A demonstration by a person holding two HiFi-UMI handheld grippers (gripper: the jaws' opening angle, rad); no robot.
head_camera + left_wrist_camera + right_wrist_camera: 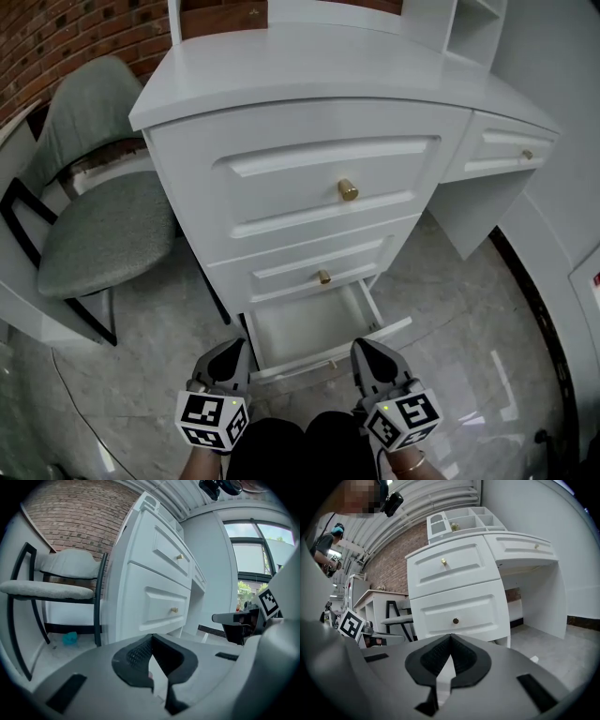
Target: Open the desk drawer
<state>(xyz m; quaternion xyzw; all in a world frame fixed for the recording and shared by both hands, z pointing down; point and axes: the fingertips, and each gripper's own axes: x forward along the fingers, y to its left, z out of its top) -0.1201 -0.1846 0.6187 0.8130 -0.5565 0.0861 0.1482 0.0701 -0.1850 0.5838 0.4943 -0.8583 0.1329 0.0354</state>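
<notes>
Seeing bottom drawer (309, 323) of the white desk (309, 66) pulled out toward the near side, bare inside, under two shut drawers with gold knobs. Holding left gripper (230, 351) just near-left of the drawer front and right gripper (367, 349) at its near-right corner. Can't tell about contact there. Reading both sets of jaws as pressed tip to tip, gripping nothing. Noting grey chair (103, 234) left of the desk.
</notes>
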